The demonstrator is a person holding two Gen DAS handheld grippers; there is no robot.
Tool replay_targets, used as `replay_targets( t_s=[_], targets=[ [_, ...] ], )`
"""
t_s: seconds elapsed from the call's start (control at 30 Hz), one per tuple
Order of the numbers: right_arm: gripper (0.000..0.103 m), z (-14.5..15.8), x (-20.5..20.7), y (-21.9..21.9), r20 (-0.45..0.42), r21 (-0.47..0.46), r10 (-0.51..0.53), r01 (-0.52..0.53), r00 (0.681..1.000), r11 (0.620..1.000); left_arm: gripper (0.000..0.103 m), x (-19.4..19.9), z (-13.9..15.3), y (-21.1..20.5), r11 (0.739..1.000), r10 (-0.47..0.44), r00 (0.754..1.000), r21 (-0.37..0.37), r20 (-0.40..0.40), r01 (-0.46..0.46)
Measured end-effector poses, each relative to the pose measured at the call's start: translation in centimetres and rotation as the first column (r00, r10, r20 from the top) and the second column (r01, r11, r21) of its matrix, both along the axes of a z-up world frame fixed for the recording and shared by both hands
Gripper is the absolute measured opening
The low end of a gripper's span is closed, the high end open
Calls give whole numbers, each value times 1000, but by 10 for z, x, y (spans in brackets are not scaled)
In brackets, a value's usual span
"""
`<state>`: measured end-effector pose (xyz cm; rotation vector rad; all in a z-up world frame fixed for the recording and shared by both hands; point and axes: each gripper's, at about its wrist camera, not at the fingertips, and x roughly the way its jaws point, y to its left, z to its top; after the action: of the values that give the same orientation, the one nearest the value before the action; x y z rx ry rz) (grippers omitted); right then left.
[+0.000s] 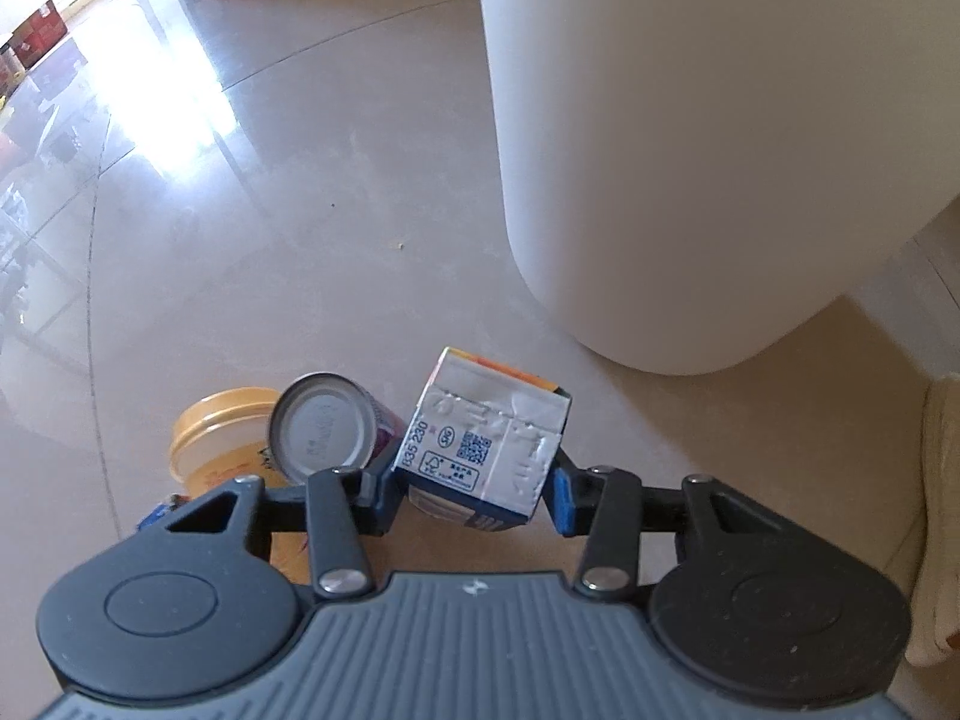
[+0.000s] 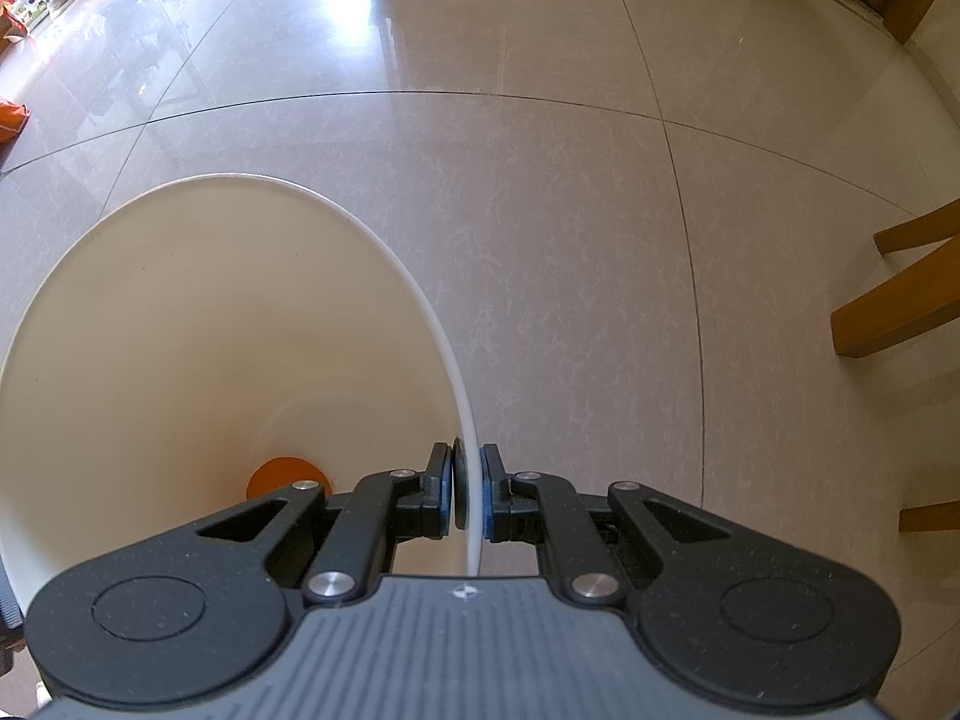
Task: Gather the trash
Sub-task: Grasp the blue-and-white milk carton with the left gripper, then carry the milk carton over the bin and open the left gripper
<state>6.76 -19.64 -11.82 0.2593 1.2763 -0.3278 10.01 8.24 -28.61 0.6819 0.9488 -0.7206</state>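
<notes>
L gripper (image 1: 477,483), low center of its frame, clamps the carton (image 1: 483,441) w/ can (image 1: 327,429) and yellow tub (image 1: 219,441) just left. R gripper (image 2: 467,489) pinches the white bin (image 2: 180,312) rim (orange bit (image 2: 282,474) inside).

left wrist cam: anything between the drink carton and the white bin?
Nothing: only bare tile floor separates the drink carton from the white bin, in the left wrist view. The left gripper brackets the carton.

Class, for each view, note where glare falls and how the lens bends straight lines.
Left wrist view: window glare whitens the floor at upper left, and tile seams bow. Right wrist view: glare streaks the top centre, grout lines arc around the white bin, and the corners go dark.
</notes>
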Motion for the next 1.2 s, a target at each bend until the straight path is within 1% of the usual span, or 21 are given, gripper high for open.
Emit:
replay_targets(
  t_s=[0.1,0.2,0.3,0.37,0.47,0.73,0.83,0.93,1.07,1.17,1.2],
  targets=[
    [12,0,0,0,-1,1,-1,1,1000,1000,45,-4,17,0,1000,-13,1000,23,-10,13],
    [12,1,1,-1,-2,2,0,0,1000,1000,45,-8,40,-1,999,-31,999,44,-15,32],
    [12,1,1,-1,-2,4,-2,2,1000,1000,45,-5,65,-1,997,-49,996,61,-69,53],
    [12,1,0,-1,-1,2,0,0,1000,1000,45,-8,84,-3,995,-65,994,67,-85,71],
    [12,1,0,-1,0,2,0,0,1000,1000,45,-16,115,-7,991,-101,992,75,-80,107],
    [12,1,0,-2,1,8,-3,3,1000,1000,45,-24,198,-35,988,-142,988,50,-67,145],
    [11,1,0,-3,2,11,-5,5,1000,1000,45,-25,228,-50,985,-167,985,30,-36,168],
    [11,1,-1,-6,4,20,-10,9,1000,1000,45,-21,250,-66,982,-188,982,6,-8,188],
    [11,1,-1,-8,5,25,-14,14,1000,1000,45,-22,262,-90,977,-212,977,-31,20,213],
    [11,1,-1,-8,4,24,-12,12,1000,1000,45,-23,261,-106,973,-222,975,-56,22,223],
    [12,2,-1,-7,5,25,-12,12,1000,1000,46,-23,255,-110,973,-221,975,-58,16,222]
  ],
)
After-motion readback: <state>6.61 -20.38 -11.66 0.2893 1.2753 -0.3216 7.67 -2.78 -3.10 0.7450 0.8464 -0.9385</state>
